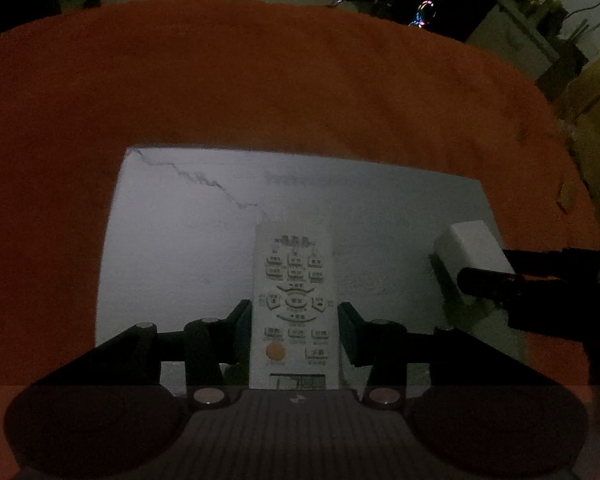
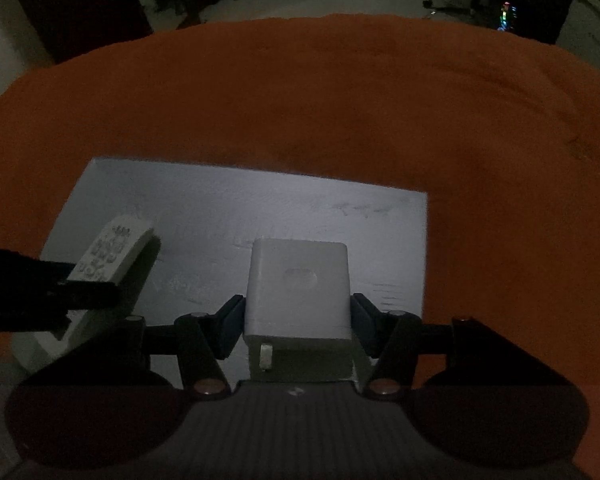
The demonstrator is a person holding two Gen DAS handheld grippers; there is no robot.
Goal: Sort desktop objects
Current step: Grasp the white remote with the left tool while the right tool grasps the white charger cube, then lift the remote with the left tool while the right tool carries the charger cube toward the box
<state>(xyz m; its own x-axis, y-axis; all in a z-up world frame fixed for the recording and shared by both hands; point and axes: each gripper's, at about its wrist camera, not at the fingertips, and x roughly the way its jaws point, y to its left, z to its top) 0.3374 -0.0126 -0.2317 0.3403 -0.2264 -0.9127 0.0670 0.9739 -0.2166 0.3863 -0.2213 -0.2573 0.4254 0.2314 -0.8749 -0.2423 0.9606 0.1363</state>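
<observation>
Two items are lying over a pale grey rectangular board (image 1: 188, 240) that is resting on an orange cloth-covered desk (image 1: 260, 80). Item one: a white button-faced remote control (image 1: 294, 300), sitting between the left gripper (image 1: 295, 330), whose fingers are pinching its sides. Item two: a white boxy plastic charger (image 2: 298, 288), sitting between the right gripper (image 2: 298, 328), whose fingers are pressing against its flanks.

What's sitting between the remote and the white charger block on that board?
Nothing: between the remote and the charger block only bare white board shows, in the left wrist view.
</observation>
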